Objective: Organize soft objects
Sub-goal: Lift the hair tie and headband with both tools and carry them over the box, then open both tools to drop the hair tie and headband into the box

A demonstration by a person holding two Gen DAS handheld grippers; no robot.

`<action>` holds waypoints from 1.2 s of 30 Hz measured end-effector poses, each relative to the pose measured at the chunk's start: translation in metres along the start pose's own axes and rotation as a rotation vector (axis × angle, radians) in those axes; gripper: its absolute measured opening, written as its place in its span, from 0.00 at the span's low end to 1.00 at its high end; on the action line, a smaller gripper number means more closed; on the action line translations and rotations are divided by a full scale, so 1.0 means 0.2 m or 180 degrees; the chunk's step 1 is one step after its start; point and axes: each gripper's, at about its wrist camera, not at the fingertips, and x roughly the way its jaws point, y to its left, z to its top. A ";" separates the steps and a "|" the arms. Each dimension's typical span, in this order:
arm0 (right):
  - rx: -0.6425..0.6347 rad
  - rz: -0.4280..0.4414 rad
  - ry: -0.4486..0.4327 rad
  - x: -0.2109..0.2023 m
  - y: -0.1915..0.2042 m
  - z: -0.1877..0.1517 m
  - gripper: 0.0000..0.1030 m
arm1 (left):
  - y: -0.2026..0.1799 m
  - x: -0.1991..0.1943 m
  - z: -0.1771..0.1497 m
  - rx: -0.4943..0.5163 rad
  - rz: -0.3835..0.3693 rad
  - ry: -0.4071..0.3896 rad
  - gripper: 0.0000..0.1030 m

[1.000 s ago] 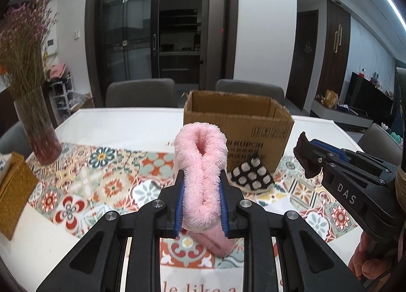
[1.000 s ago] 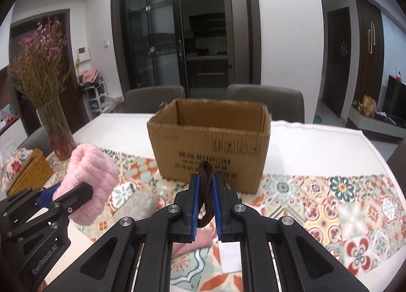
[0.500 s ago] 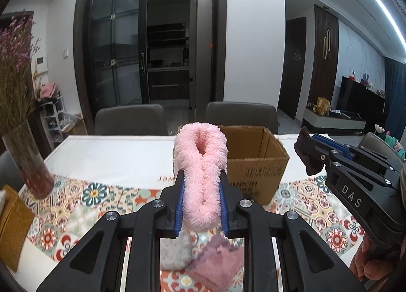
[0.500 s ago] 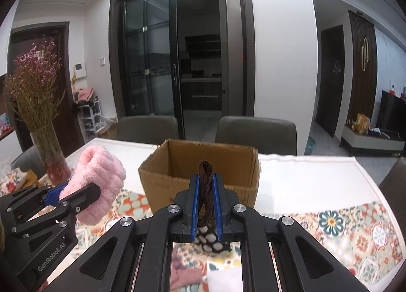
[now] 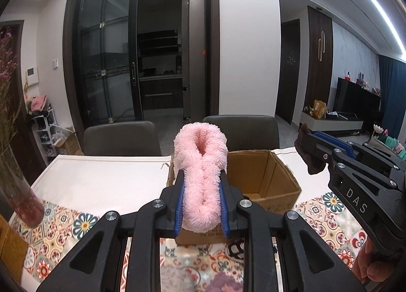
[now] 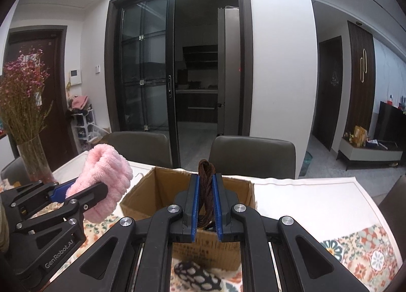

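Note:
My left gripper is shut on a fluffy pink soft item, held up in front of the open cardboard box. In the right wrist view the same pink item shows at the left, level with the box. My right gripper is shut on a dark brown fabric piece, just in front of the box's near wall. That brown piece also hangs at the right gripper's tip in the left wrist view. A black-and-white dotted soft item lies on the patterned cloth below.
A vase of dried pink flowers stands at the table's left. Two grey chairs line the far side. A greyish-purple soft piece lies on the patterned runner near me. A hand grips the right tool.
Both grippers have risen and moved toward the box with their items; the box's open top now shows from above, and the table items have slid down in both views.

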 end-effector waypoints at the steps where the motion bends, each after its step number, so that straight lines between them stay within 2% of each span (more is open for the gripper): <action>1: 0.0000 -0.0002 0.0007 0.02 0.00 0.00 0.12 | 0.00 0.02 0.01 0.0009 -0.0001 0.0002 0.23; 11: 0.0005 0.0004 0.0125 0.22 -0.05 0.03 0.12 | -0.04 0.22 0.07 0.0106 -0.0009 0.0078 0.23; 28: 0.0120 -0.0022 0.0549 0.52 -0.15 -0.04 0.12 | -0.10 0.54 0.08 0.0246 -0.0122 0.0523 0.23; 36: 0.0110 -0.0005 0.0744 0.58 -0.15 -0.09 0.12 | -0.12 0.60 0.07 0.0255 -0.0144 0.0694 0.30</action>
